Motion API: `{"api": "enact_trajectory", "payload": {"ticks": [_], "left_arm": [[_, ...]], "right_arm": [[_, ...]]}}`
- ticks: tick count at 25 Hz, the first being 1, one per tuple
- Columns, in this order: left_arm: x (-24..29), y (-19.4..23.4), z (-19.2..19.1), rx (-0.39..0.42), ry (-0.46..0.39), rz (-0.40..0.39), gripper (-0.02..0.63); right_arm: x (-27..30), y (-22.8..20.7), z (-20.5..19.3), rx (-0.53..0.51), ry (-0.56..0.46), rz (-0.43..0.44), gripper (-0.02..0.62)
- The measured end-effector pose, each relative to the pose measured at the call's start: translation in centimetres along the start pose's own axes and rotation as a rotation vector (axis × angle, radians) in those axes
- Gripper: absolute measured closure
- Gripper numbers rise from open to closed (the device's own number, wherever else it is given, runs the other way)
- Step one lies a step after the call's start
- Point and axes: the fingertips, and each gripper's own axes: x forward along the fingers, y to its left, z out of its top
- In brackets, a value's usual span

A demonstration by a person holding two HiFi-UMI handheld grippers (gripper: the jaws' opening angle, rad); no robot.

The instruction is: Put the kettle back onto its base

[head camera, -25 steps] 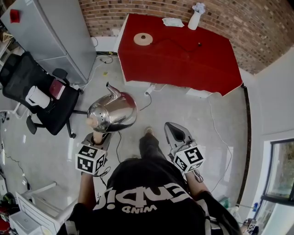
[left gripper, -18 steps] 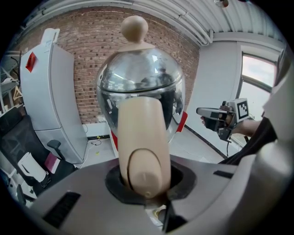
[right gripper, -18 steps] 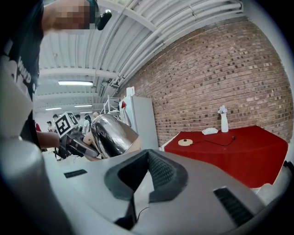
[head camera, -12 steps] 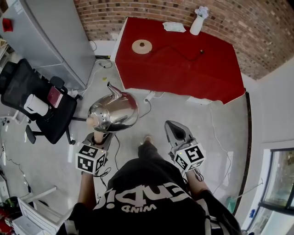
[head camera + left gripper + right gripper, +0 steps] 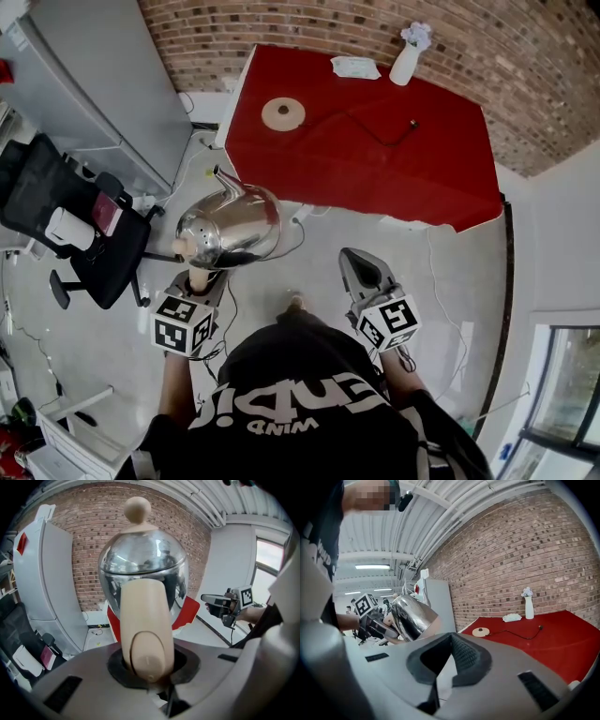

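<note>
A brick wall closes the far side of the room above a pale concrete floor, and against it stands a table under a red cover, the largest piece of furniture in the head view. To its left rises a tall grey cabinet, with a black office chair on the floor in front of it. The person stands short of the table with both arms stretched forward. The polished metal kettle hangs in the air over the floor just off the table's near-left corner, its spout aimed at that corner (the lid keeps its round pale knob on top). The left gripper has its jaws closed on the kettle's cream-coloured handle, which fills the gap between them in the left gripper view. The right gripper is level with it, well apart to the right, with its jaws drawn together and nothing between them. The round tan base lies flat on the left part of the red cover, well apart from the kettle, and a dark cord runs from it across the cover to the right. By the wall stand a white vase and, just left of it, a small folded pale cloth.
</note>
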Motion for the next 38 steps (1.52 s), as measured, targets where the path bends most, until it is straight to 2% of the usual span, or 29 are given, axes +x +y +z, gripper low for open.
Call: {"api": "enact_trajectory", "payload": {"ticks": [6, 13, 19, 30, 38], "left_arm": [[2.1, 0.8, 2.7, -0.008, -0.013, 0.021, 0.55], [2.8, 2.8, 3.5, -0.008, 0.015, 0.018, 0.549], [3.9, 4.8, 4.9, 0.034, 0.053, -0.009, 0.549], [6.3, 6.4, 6.7, 0.05, 0.041, -0.045, 0.549], [7.7, 9.0, 8.3, 0.094, 0.047, -0.084, 0.549]], "right_arm": [[2.3, -2.8, 0.5, 0.002, -0.001, 0.025, 0.574], [5.1, -2.5, 1.1, 0.018, 0.003, 0.029, 0.574], [7.5, -2.6, 1.7, 0.045, -0.002, 0.001, 0.574], [9.5, -3.1, 1.6, 0.047, -0.001, -0.018, 0.574], [11.5, -4.0, 2.2, 0.041, -0.004, -0.08, 0.574]]}}
